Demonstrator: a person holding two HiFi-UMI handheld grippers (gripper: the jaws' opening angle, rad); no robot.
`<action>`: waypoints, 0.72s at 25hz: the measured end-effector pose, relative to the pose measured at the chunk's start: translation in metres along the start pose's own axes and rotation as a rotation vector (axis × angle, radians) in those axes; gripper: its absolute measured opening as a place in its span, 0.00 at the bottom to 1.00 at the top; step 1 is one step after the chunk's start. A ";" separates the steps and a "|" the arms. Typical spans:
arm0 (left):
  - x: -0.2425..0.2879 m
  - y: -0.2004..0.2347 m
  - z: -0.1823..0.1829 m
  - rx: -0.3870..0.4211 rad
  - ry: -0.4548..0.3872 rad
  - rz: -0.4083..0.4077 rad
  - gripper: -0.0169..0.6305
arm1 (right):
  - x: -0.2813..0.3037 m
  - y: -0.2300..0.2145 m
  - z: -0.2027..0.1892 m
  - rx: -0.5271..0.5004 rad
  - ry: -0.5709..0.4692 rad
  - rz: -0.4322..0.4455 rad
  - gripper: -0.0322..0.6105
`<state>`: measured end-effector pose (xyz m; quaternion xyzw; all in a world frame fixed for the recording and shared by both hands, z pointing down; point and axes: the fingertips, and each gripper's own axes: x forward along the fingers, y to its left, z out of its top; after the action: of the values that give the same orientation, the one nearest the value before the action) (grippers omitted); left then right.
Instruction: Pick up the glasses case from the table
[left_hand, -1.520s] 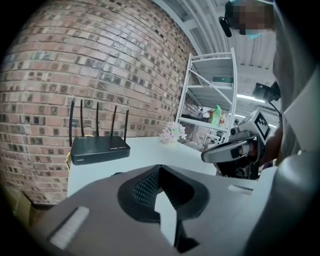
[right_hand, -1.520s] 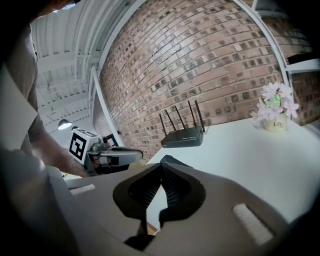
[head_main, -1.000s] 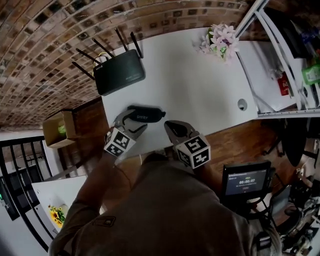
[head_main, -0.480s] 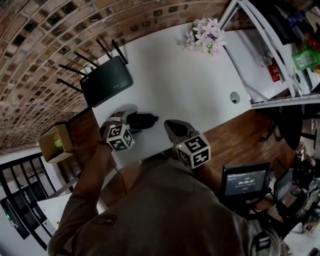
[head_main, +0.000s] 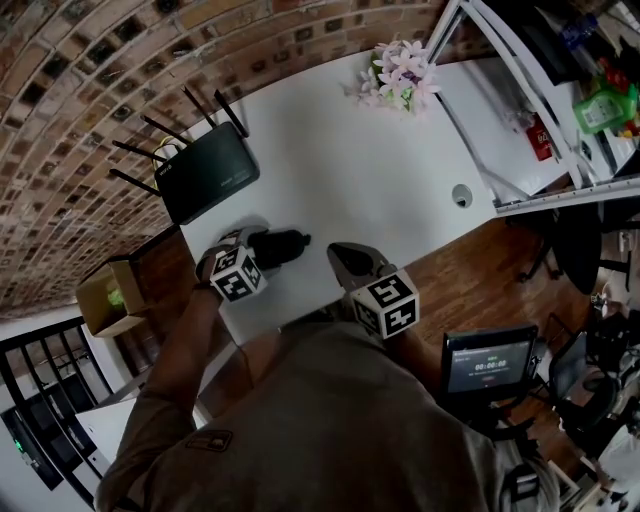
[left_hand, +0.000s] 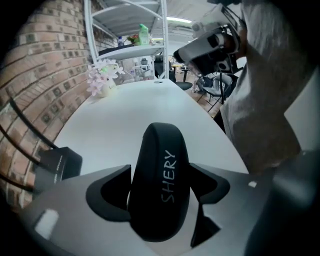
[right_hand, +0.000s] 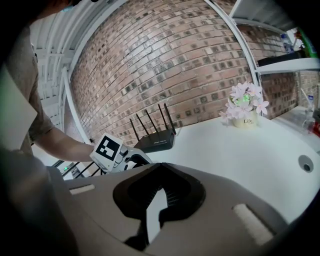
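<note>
The black glasses case, lettered in white, lies on the white table near its front left corner. My left gripper points steeply down over the case's near end. In the left gripper view the case fills the gap of the left gripper, whose jaws stand wide to either side of it; I cannot see them squeezing it. My right gripper hovers to the right of the case, apart from it. In its own view the right gripper has its jaws together with nothing in them.
A black router with several antennas sits behind the case at the table's left. A pot of pink flowers stands at the far edge, a cable hole at the right. A white shelf rack adjoins the table; a cardboard box sits on the floor.
My left gripper has dropped and rolled, and its jaws now straddle the case's near end instead of standing short of it. The right gripper has barely shifted.
</note>
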<state>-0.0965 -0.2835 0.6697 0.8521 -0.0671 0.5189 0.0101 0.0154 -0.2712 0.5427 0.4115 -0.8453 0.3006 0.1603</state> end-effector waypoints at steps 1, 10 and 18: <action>0.000 -0.002 -0.001 -0.025 0.010 -0.006 0.58 | -0.001 0.000 0.000 -0.001 -0.001 0.002 0.07; -0.009 -0.014 -0.008 -0.162 0.035 0.019 0.58 | -0.002 0.005 0.001 -0.015 -0.012 0.024 0.07; -0.036 -0.006 0.011 -0.486 -0.214 0.109 0.58 | -0.008 0.006 0.007 -0.023 -0.026 0.055 0.07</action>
<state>-0.1022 -0.2749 0.6327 0.8697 -0.2364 0.3944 0.1794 0.0154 -0.2678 0.5314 0.3902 -0.8617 0.2898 0.1459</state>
